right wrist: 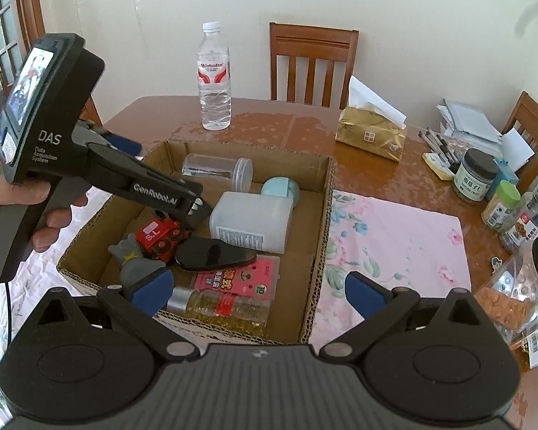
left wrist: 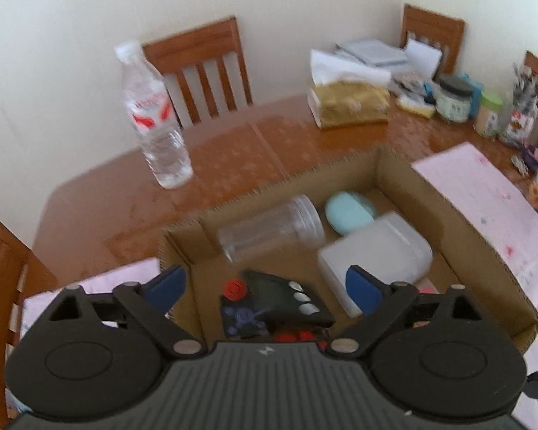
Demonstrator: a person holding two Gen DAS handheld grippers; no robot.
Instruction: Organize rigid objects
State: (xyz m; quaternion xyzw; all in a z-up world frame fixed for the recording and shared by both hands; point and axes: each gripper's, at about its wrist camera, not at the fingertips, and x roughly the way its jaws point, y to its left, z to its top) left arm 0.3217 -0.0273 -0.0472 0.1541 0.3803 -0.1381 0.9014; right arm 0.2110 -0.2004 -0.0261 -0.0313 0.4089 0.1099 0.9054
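The left gripper (left wrist: pixel 265 286) hangs over the near left part of the cardboard box (right wrist: pixel 326 215), tilted down into it, its blue fingers (left wrist: pixel 364 288) spread wide apart with nothing pressed between them; no earlier view lets me say more than that. Directly beneath its open jaws lies the red toy truck (right wrist: pixel 159 238), touching a grey figure (right wrist: pixel 134 261) on the side nearer the person's hand (right wrist: pixel 25 200) that grips the handle. Just beyond the left tongs' tips a black glossy oval piece (right wrist: pixel 211 252) rests against a frosted white plastic container (right wrist: pixel 251 220); past that lie a pale blue round case (right wrist: pixel 279 188) and a clear lidded jar (right wrist: pixel 217 170) on its side along the far wall. The right gripper (right wrist: pixel 258 292) stands at the box's near edge, its jaws also wide apart and empty, with a small bottle of yellow capsules (right wrist: pixel 222 306) lying between and just ahead of its fingers, and a pink packet (right wrist: pixel 238 274) right behind that. Well beyond both tongs a water bottle (right wrist: pixel 213 79) stands upright on the wooden table (right wrist: pixel 305 132), with a gold tissue pack (right wrist: pixel 371 136) off toward the right tongs' side.
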